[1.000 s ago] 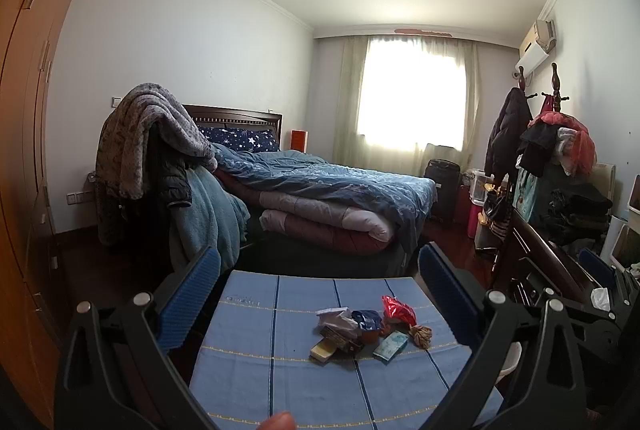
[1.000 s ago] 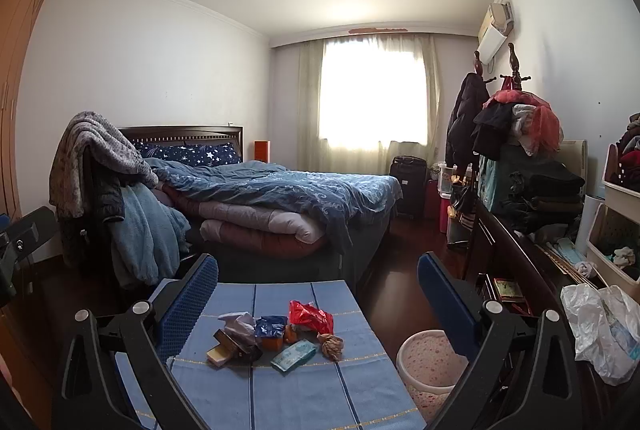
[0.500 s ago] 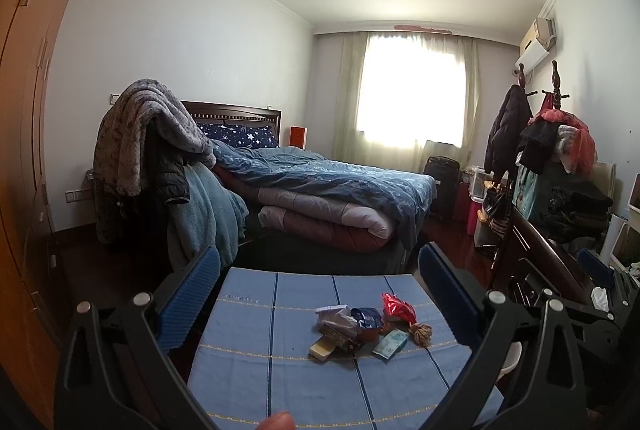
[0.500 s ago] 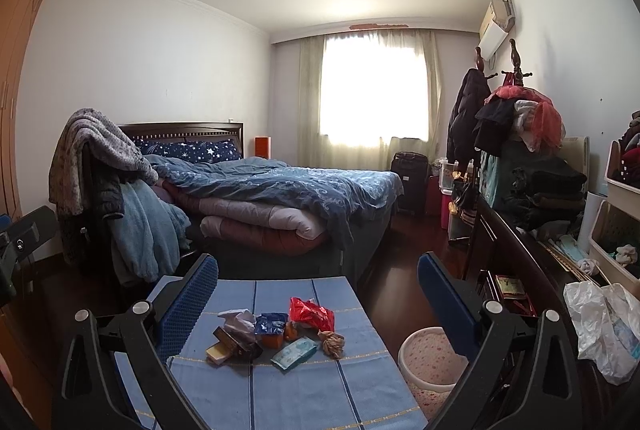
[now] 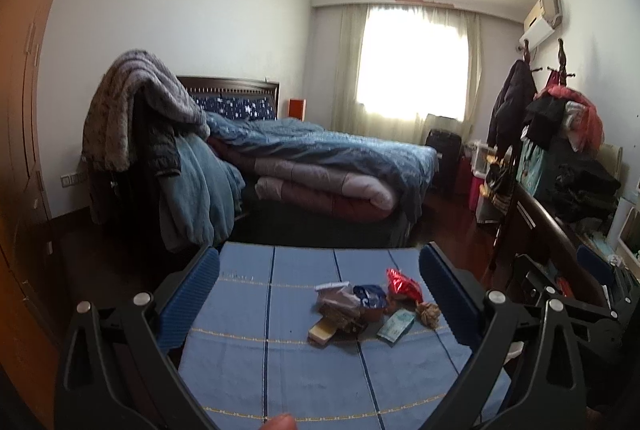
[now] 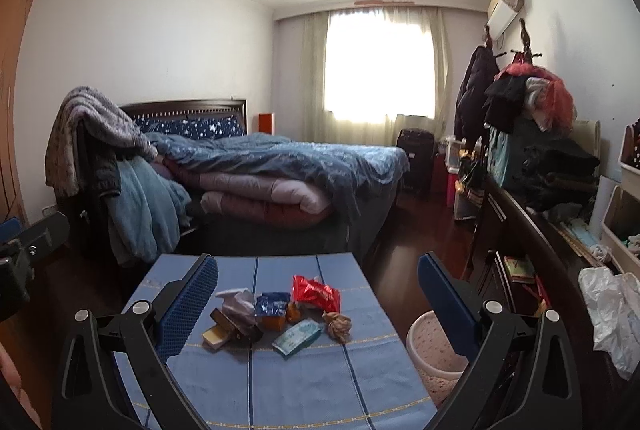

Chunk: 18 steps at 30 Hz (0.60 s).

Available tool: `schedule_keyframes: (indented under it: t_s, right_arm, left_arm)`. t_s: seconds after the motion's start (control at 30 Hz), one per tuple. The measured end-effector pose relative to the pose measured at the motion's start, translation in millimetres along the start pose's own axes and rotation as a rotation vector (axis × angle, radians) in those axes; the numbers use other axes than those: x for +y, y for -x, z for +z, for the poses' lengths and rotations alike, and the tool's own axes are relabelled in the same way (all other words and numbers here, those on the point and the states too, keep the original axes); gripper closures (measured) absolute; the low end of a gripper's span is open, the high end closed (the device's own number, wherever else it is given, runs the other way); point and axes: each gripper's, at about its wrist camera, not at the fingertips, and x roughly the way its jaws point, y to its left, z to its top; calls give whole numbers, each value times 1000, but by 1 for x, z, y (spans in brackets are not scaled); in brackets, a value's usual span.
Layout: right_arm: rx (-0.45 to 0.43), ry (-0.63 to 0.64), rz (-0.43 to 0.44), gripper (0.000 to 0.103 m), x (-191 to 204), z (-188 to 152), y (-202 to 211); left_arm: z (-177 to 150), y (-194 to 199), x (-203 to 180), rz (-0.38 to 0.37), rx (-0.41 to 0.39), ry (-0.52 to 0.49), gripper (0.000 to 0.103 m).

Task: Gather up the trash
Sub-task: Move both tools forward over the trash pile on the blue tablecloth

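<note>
A small pile of trash lies on a blue-clothed table: a red wrapper, a blue packet, a teal packet, a crumpled brown ball and a yellow box. The pile also shows in the right wrist view. My left gripper is open and empty, held above the table short of the pile. My right gripper is open and empty too. A pale wastebasket stands on the floor right of the table.
A bed with blue bedding stands beyond the table. A chair draped with clothes is at the left. A dark dresser with clutter and a white plastic bag runs along the right wall.
Both grippers have tilted slightly downward, so the table and trash sit a little higher in view. Both stay open.
</note>
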Motion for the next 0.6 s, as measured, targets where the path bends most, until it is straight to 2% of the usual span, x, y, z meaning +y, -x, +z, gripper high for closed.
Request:
schedule_keyframes:
  t_s: [0.2, 0.6]
  right_arm:
    - [70, -3, -2, 3, -2, -5, -32]
    - [226, -28, -10, 3, -11, -37, -117]
  left_arm:
    - [-11, -45, 1, -7, 74, 4, 3]
    - [-49, -154, -1, -8, 248, 4, 3]
